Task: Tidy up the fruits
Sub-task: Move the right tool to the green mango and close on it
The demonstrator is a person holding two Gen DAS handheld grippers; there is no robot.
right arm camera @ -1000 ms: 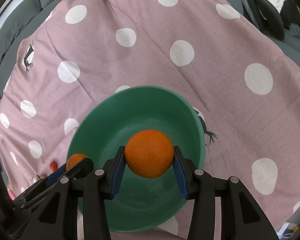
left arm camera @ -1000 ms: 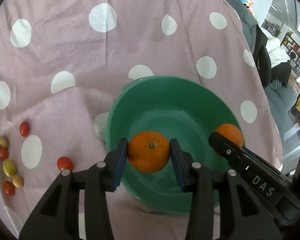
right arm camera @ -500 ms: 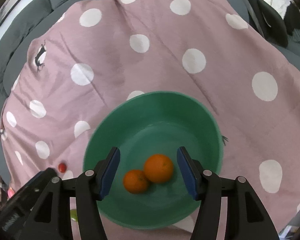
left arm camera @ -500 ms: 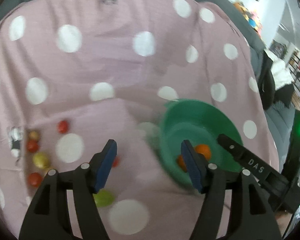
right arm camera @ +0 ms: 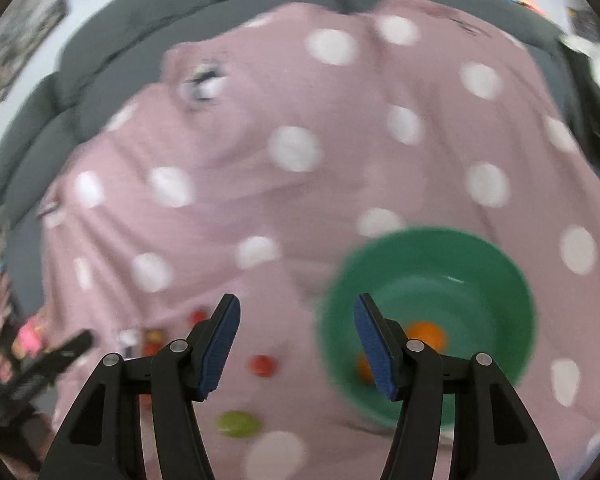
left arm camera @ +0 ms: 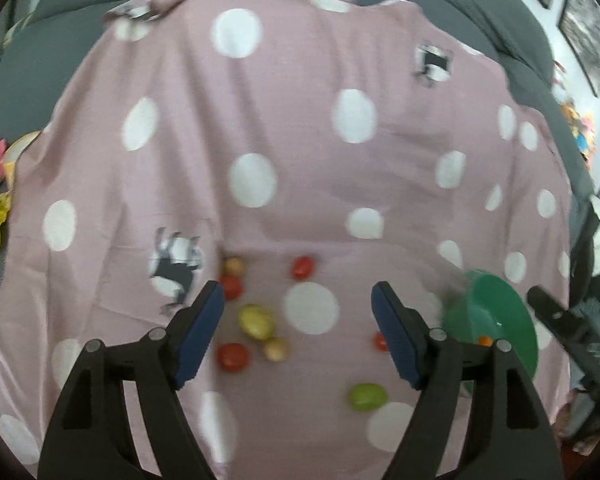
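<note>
Two oranges (right arm camera: 426,336) lie in the bottom of the green bowl (right arm camera: 500,264), which sits on the pink polka-dot cloth (left arm camera: 300,120) — that part of the sorting appears done. The second orange is largely hidden behind a finger of the right hand-held gripper (right arm camera: 296,340).

Still loose on the cloth, well apart from the bowl: a cluster of small fruits comprising red ones (left arm camera: 232,356), a yellow-green one (left arm camera: 255,321) and pale ones (left arm camera: 276,349), plus a lone red one (left arm camera: 302,267) farther back and a green one (left arm camera: 367,397) nearer the camera. Another red piece (left arm camera: 380,342) lies just beside a finger of the left hand-held gripper (left arm camera: 298,336). Blur prevents an exact count or naming of the varieties.

Left hand-held gripper: jaws opening, wide apart, nothing between them; it hangs over the loose cluster. Right hand-held gripper: jaws moderately apart and empty, positioned over the bowl's near-left rim.

Assessment — early to middle stage. The larger fruit is placed; most small pieces remain to be collected. No second container is visible, so where they belong cannot be told.
</note>
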